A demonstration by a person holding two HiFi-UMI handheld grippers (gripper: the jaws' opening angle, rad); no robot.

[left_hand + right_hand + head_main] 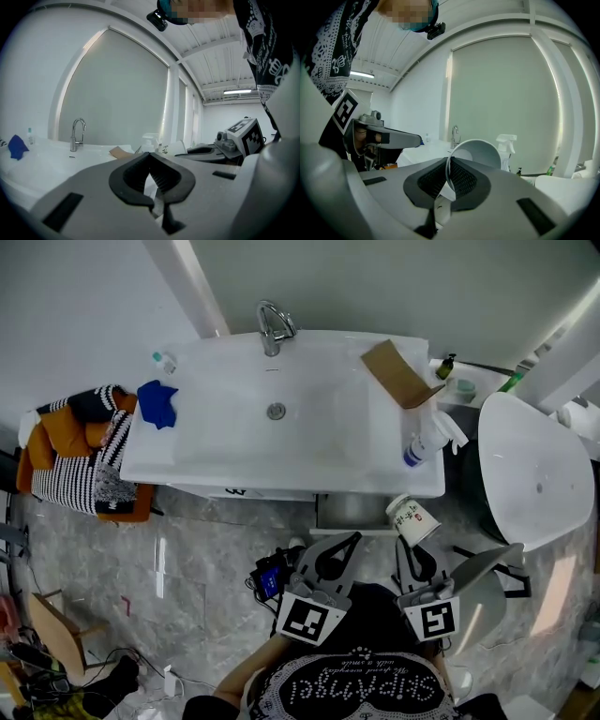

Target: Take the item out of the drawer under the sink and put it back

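Note:
A white paper cup (413, 519) with print on its side hangs tilted in front of the sink cabinet, above the open drawer (352, 511). My right gripper (405, 543) is shut on the cup's rim. In the right gripper view the rim of the cup (476, 152) sits pinched between the ribbed pads of the right gripper (449, 163). My left gripper (354, 538) hovers just left of the drawer, shut with nothing in it. In the left gripper view the jaws of the left gripper (150, 158) meet at their tips, and the cup (171, 148) shows beyond them.
The white sink (281, 409) carries a faucet (273, 326), a blue cloth (157, 402), a cardboard piece (398, 373) and a spray bottle (427, 439). A white rounded fixture (530, 470) stands at the right, and a chair with striped clothes (80, 451) at the left.

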